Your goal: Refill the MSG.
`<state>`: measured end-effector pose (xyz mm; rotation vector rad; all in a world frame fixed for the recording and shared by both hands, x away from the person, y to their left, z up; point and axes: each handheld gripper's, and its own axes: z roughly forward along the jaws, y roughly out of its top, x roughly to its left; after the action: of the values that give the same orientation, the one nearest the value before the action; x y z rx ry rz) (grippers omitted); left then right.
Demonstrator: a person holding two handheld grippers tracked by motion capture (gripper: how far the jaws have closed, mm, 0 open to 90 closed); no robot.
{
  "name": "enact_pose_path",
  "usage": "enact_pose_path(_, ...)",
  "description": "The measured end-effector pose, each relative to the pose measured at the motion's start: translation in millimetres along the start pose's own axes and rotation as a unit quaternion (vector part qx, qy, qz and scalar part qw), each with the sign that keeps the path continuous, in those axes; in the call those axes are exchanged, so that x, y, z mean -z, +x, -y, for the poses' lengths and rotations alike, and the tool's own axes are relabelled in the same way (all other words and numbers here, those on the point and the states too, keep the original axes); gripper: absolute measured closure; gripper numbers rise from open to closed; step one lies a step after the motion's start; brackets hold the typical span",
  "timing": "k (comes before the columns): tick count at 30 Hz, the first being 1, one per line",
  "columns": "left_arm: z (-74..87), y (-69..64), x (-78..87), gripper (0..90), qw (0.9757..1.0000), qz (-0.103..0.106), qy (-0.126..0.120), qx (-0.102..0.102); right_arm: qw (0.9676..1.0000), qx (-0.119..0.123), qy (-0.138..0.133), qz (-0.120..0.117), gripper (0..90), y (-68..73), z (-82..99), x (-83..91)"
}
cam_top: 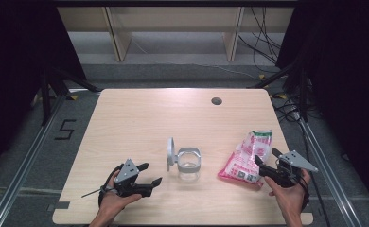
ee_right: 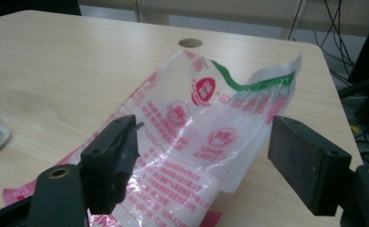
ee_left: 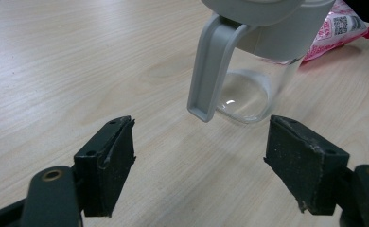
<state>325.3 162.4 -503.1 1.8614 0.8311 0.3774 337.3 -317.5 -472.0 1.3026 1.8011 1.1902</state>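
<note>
Table (cam_top: 140,118) of pale wood grain carries two things: a clear glass jar with a grey plastic collar and hinged grey lid (cam_top: 188,163) near the middle, and a crumpled clear plastic bag printed in pink and red with a green strip at its mouth (cam_top: 246,158) to the right of it, well apart from the jar.

Left gripper (cam_top: 144,174) sits low near the front edge, held in the person's left hand (cam_top: 116,198), fingers spread wide with nothing between them, pointing toward the jar. Left gripper view: both black fingers (ee_left: 107,163) stand apart over bare wood; the jar's grey lid (ee_left: 211,66) hangs down beside the glass body, just ahead of the fingers and not touching them. A corner of the pink bag (ee_left: 338,28) shows behind the jar.

Right gripper (cam_top: 266,162) is at the bag's near right edge, held in the right hand (cam_top: 289,196). Right gripper view: fingers (ee_right: 111,158) are wide open on either side of the bag's raised, crinkled film (ee_right: 197,137); pads do not press it. High view gives the round grommet hole (cam_top: 216,100) at the table's far side.
</note>
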Motion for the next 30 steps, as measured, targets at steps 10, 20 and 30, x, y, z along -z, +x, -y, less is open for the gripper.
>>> enact_pose_path(10,-0.4,-1.3,1.1,23.8,1.0000,0.003,0.002,-0.006,0.9992,-0.035,0.017,0.010,25.7,-6.5,3.6,-3.5)
enact_pose_path(20,-0.7,-3.9,1.0,23.8,1.0000,0.003,0.000,-0.006,0.9997,-0.017,0.019,0.004,25.1,-14.3,3.1,-11.7)
enact_pose_path(30,-0.6,-4.0,-0.9,24.0,1.0000,0.006,0.001,-0.004,0.9974,-0.054,0.048,-0.003,23.6,-19.0,4.5,-26.1)
